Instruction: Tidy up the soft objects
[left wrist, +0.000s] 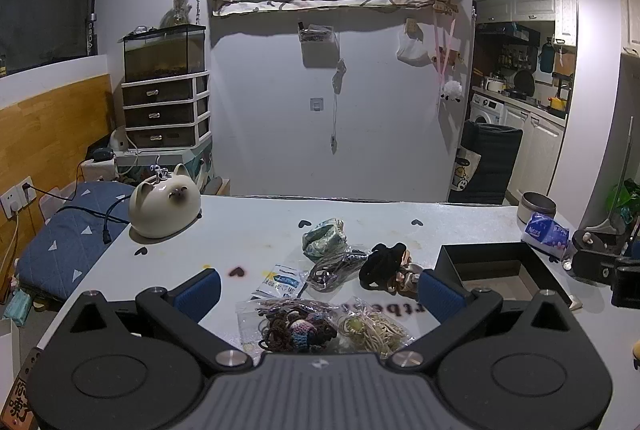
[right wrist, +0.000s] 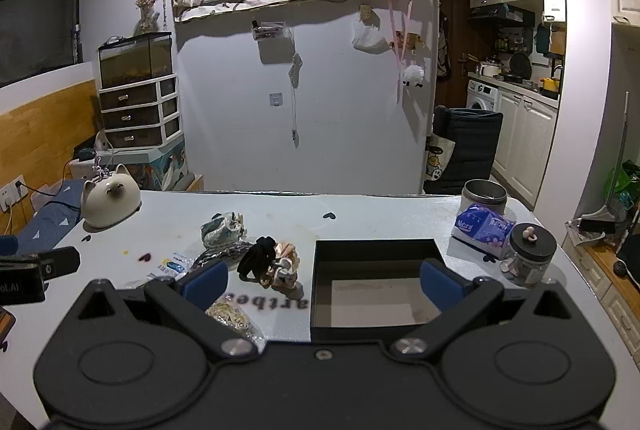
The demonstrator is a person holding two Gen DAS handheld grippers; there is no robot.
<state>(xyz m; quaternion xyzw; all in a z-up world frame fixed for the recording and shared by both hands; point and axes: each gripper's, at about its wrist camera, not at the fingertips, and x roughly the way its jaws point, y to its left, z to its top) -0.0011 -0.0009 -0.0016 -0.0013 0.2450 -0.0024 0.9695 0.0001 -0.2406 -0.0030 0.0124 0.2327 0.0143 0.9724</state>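
Observation:
Several soft items lie on the white table (left wrist: pixel 248 230). A clear bag of crocheted pieces (left wrist: pixel 298 326) and a bag of beige cords (left wrist: pixel 374 326) sit just below my open left gripper (left wrist: pixel 319 294), nothing between its blue pads. Farther off lie a black scrunchie (left wrist: pixel 382 262), a beige scrunchie (left wrist: pixel 404 276), a green patterned fabric piece (left wrist: pixel 324 236) and a bag of dark cords (left wrist: pixel 332 268). My right gripper (right wrist: pixel 323 284) stands open over the near left of an open black box (right wrist: pixel 374 246). The black scrunchie (right wrist: pixel 258 258) and beige scrunchie (right wrist: pixel 284 266) lie left of the box.
A cat-shaped ceramic pot (left wrist: pixel 164 204) stands at the table's far left. A metal tin (right wrist: pixel 484 196), a tissue pack (right wrist: pixel 484 228) and a lidded glass jar (right wrist: pixel 528 258) stand right of the box. A small blue-white packet (left wrist: pixel 280 282) lies by the bags.

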